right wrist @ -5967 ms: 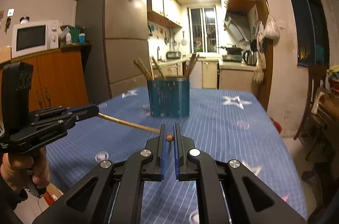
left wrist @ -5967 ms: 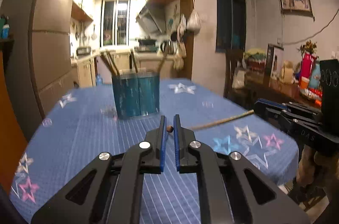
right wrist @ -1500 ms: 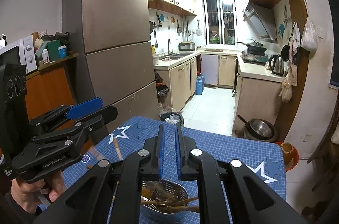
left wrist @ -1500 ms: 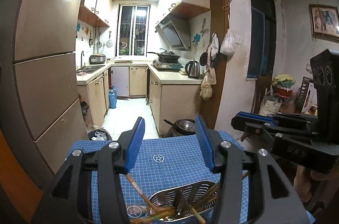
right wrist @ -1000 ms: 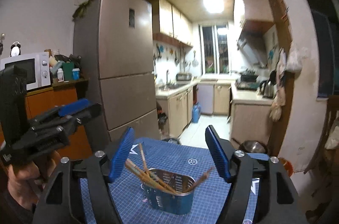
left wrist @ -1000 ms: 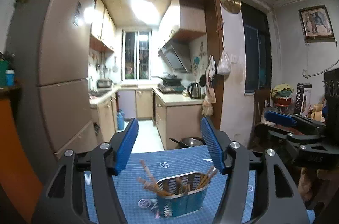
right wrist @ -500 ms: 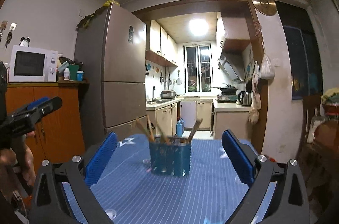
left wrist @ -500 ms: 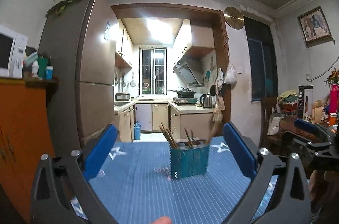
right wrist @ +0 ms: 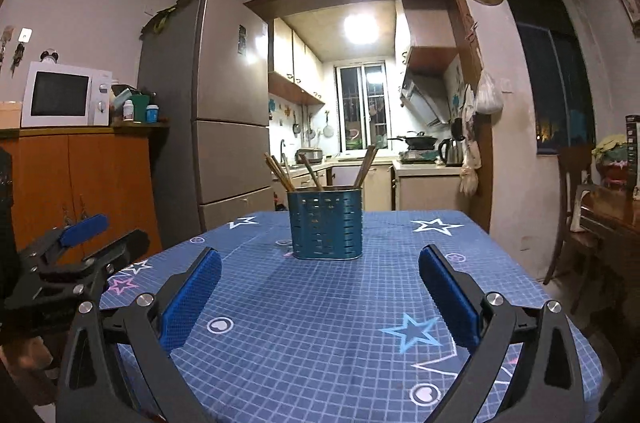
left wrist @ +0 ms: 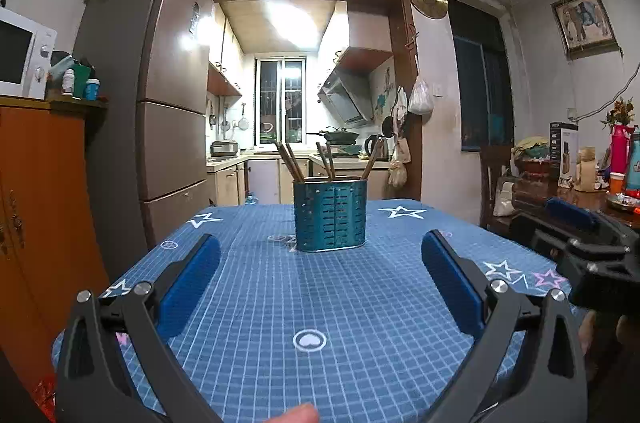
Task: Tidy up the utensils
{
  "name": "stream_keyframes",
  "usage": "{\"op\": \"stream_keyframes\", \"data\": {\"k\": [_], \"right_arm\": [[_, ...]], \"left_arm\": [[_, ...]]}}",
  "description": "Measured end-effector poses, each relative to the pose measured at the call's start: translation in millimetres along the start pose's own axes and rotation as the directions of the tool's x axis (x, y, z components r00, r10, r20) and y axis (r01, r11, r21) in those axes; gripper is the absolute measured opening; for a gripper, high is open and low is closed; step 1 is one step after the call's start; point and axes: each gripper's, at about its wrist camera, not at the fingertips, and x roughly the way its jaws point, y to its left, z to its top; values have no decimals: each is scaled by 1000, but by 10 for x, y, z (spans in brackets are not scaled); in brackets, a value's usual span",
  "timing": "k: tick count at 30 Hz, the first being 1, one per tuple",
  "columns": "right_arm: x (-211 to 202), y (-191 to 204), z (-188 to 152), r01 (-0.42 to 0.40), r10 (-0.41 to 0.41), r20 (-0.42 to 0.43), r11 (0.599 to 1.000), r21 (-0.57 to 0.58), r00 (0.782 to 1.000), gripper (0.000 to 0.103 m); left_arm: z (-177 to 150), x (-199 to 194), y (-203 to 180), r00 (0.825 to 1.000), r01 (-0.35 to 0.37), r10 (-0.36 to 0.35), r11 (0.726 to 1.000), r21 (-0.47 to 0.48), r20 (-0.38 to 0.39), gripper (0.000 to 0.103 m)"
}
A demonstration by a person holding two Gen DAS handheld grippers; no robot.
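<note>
I have both my left claw (left wrist: 320, 283) and right claw (right wrist: 320, 287) spread wide and empty above the blue checked tabletop (left wrist: 340, 303), since the wooden chopsticks (left wrist: 290, 161) already stand in the teal perforated metal holder (left wrist: 330, 215) ahead.

No readable text in either view. The box (left wrist: 563, 151) on the right sideboard carries print, too small to make out. The sticker on the fridge (right wrist: 241, 39) is blurred. Bottle labels beside the microwave (right wrist: 64, 95) are illegible. The left tongs (right wrist: 68, 243) show faint lettering on their body, unreadable. The tablecloth (left wrist: 320, 303) has only stars, circles and hearts, no letters or numbers.
</note>
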Motion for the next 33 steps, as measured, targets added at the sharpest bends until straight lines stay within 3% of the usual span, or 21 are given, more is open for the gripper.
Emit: {"op": "stream_keyframes", "data": {"k": [14,17,27,33], "right_arm": [[-295,43,-67,18,-18,20,1000,-7,1000,98],[-321,82,-94,66,-66,13,998,-14,998,98],[-431,110,-137,76,-76,13,997,-7,997,98],[-459,128,-153,84,-84,15,996,-12,996,98]], "left_arm": [[-43,-273,176,999,-45,45,999,5,12,97],[-49,-294,149,998,-59,59,998,12,9,97],[-103,-308,98,1000,-17,17,1000,-22,-22,97],[-147,-296,92,999,-27,27,999,-19,-24,97]]}}
